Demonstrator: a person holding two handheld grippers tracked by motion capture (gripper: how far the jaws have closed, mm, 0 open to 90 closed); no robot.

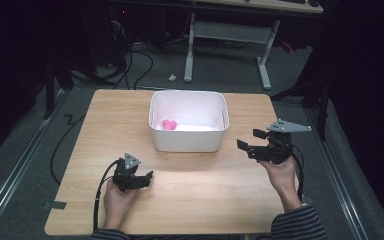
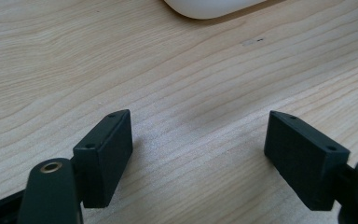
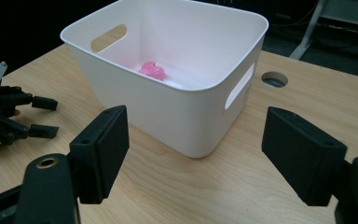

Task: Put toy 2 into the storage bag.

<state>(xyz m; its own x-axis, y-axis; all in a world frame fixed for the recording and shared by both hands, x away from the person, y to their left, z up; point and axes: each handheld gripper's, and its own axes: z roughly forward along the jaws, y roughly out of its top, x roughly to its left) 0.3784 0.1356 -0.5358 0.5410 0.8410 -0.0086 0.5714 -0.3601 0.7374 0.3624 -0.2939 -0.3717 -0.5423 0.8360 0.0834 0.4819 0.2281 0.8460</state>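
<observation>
A white plastic bin (image 1: 188, 140) (image 3: 186, 116) with handle slots stands at the middle of the wooden table (image 1: 190, 190). Inside it, on the left of its floor, lies a small pink spiky ball (image 1: 169, 124) (image 3: 152, 70). My left gripper (image 1: 149, 178) (image 2: 198, 158) rests low over the table in front of the bin's left corner, open, with bare wood between its jaws. My right gripper (image 1: 251, 140) (image 3: 193, 151) hovers to the right of the bin, open and empty, pointing at the bin's corner. The bin's bottom edge (image 2: 209, 8) shows at the top of the left gripper view.
A round cable hole (image 3: 274, 80) pierces the table beyond the bin. A desk frame (image 1: 227, 35) and cables (image 1: 135, 60) lie on the floor behind the table. A piece of tape (image 1: 55, 204) sits at the front left edge.
</observation>
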